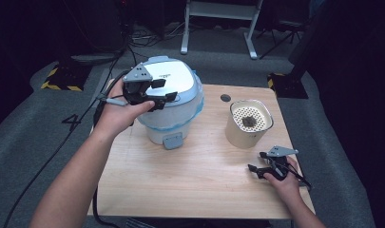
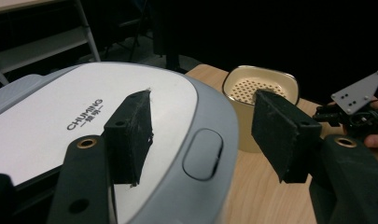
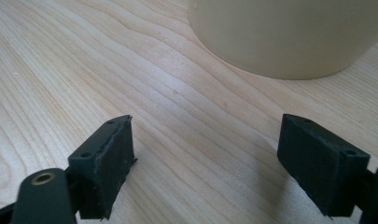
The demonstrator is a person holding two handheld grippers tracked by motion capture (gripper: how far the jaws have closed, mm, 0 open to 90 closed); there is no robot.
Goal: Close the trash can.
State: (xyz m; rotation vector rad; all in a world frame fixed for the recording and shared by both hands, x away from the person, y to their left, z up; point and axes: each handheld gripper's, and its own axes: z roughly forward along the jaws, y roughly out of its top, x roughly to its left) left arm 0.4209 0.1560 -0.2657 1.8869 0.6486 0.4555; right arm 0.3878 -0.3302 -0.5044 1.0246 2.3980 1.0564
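Note:
A white and grey rice cooker [image 1: 173, 76] stands at the back left of the wooden table [image 1: 195, 185] with its lid down. My left gripper [image 1: 164, 90] hovers over the lid's front edge, jaws open and nothing between them. In the left gripper view the lid [image 2: 74, 121] and its release button [image 2: 203, 154] lie just under my left gripper [image 2: 203, 128]. A cream pot [image 1: 249, 124] with a perforated insert stands at the right. My right gripper [image 1: 256, 161] rests low on the table in front of that pot [image 3: 280, 32], open and holding nothing [image 3: 203, 163].
A small dark round spot [image 1: 225, 98] sits on the table behind the pot. A black cable [image 1: 62, 142] trails over the grey floor at the left. Metal stand legs [image 1: 249, 42] rise behind the table. Bare wood lies in front of the cooker.

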